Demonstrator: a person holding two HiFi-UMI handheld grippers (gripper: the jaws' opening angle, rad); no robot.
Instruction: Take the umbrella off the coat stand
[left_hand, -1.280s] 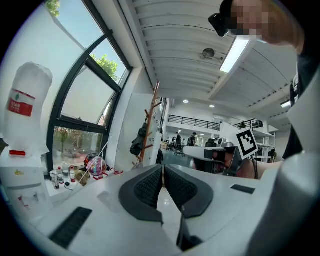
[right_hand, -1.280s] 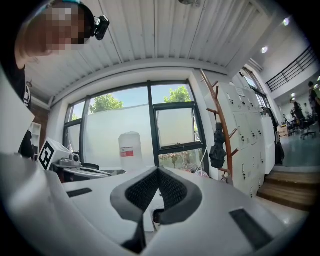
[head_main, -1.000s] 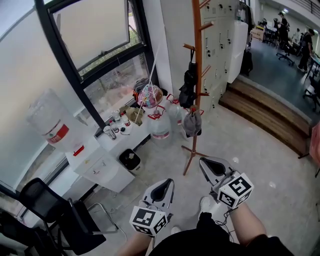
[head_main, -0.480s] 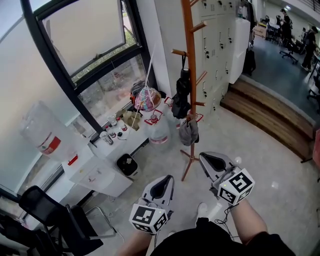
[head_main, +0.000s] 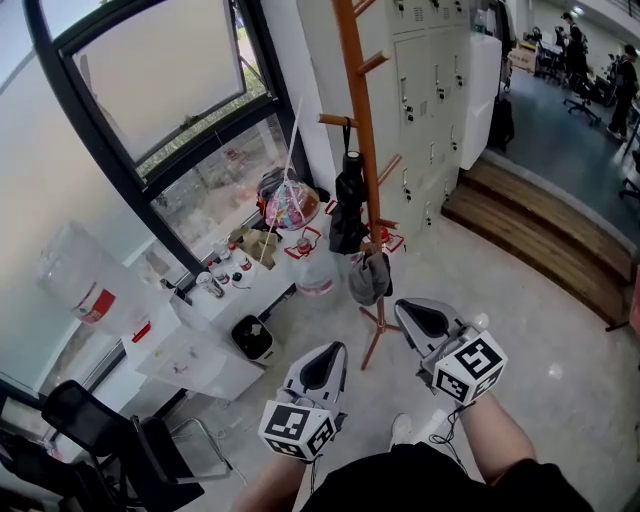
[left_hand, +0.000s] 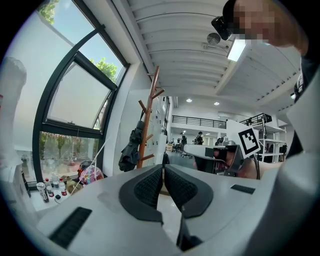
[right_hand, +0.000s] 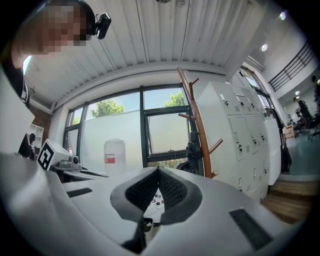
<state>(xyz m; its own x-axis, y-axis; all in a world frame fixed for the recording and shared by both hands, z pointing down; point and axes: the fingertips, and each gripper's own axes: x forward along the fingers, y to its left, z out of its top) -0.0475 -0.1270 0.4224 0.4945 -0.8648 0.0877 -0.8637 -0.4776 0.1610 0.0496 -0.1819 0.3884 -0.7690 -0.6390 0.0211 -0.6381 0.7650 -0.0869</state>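
Note:
A folded black umbrella (head_main: 348, 205) hangs by its strap from a peg of the tall wooden coat stand (head_main: 358, 120), with a grey cloth item (head_main: 370, 278) on a lower peg. My left gripper (head_main: 327, 353) and right gripper (head_main: 412, 312) are held level in front of me, both shut and empty, still short of the stand. In the left gripper view the umbrella (left_hand: 131, 147) hangs left of the pole (left_hand: 149, 115), beyond the shut jaws (left_hand: 163, 167). The right gripper view shows the umbrella (right_hand: 193, 152) against the pole (right_hand: 198, 130), right of its shut jaws (right_hand: 158, 171).
White lockers (head_main: 430, 80) stand behind the stand, and wooden steps (head_main: 540, 240) lie to the right. Left of the stand are a water jug (head_main: 85, 280) on a white cabinet (head_main: 190, 355), a black bin (head_main: 252, 338), floor bottles (head_main: 318, 272) and a black chair (head_main: 100, 430).
I have moved closer to the coat stand, which now looks larger and sits further left in the head view. Both grippers stay shut and side by side.

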